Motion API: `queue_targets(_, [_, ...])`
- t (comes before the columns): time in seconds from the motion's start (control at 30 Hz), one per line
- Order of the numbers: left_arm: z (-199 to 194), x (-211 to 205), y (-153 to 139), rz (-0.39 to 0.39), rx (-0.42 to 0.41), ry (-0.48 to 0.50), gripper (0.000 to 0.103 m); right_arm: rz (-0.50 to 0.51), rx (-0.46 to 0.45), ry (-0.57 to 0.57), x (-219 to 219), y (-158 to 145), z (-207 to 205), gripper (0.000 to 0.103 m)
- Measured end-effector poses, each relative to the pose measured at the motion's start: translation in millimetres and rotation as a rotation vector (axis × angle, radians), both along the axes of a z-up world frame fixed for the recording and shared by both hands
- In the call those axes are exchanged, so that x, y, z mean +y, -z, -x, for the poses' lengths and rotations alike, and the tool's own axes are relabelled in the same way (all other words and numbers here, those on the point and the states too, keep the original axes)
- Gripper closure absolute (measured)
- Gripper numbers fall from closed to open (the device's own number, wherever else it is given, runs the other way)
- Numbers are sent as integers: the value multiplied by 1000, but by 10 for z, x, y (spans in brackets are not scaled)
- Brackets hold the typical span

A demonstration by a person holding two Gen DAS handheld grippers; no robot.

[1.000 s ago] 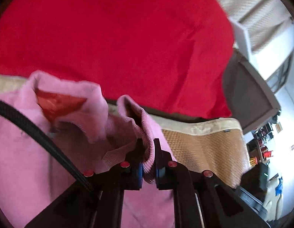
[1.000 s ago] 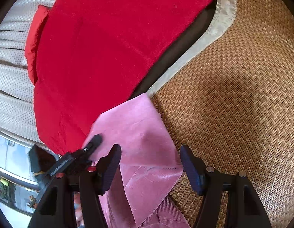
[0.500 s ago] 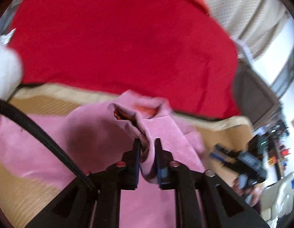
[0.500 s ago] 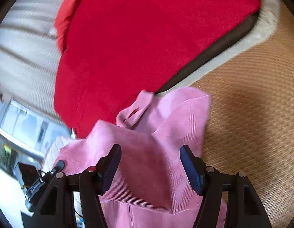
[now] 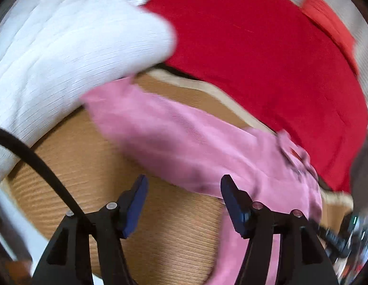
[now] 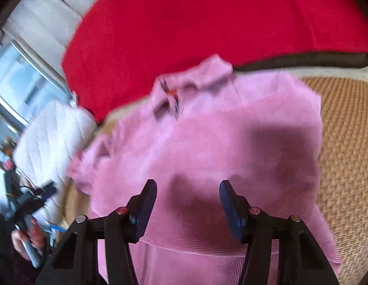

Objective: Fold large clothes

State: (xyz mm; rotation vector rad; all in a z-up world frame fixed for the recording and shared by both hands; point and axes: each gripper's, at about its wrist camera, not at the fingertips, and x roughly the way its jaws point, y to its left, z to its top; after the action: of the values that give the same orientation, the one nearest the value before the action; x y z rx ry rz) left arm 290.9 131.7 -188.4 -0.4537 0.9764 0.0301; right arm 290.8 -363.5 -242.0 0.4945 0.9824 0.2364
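1. The pink garment [image 5: 198,142] lies on the woven mat [image 5: 93,166] as a long band. In the left wrist view its long axis runs from upper left, beyond the left finger, down to the lower right past the right finger.
2. Its collar end [image 5: 295,152], with a red label inside, points toward the red blanket [image 5: 267,54], ahead and to the right of the fingers.
3. The left gripper [image 5: 182,187] has just been opening and its jaws stand wide. Nothing is pressed between the blue pads [image 5: 134,204]; bare mat fills most of the gap, and the garment's near edge passes just ahead of the tips.
4. In the right wrist view the garment [image 6: 207,147] spreads broad ahead of and under the fingers, collar [image 6: 174,95] at the far end, touching the red blanket [image 6: 207,23].
5. The right gripper [image 6: 187,190] has just been closing a little, yet the jaws are apart, with cloth below them; whether the pads touch it cannot be told.
6. A white ribbed cloth [image 5: 65,52] crowds the far left of the left fingers, overlapping the garment's far end.
7. Open mat [image 6: 345,142] lies to the right of the right fingers, bounded by its pale border [image 6: 326,72] ahead.
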Motion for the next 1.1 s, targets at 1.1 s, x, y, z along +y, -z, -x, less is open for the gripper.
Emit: queue_targets(1.1, [-875,1173,957,157,-125,-398,54,27,-24,-18,125,20,-115,45])
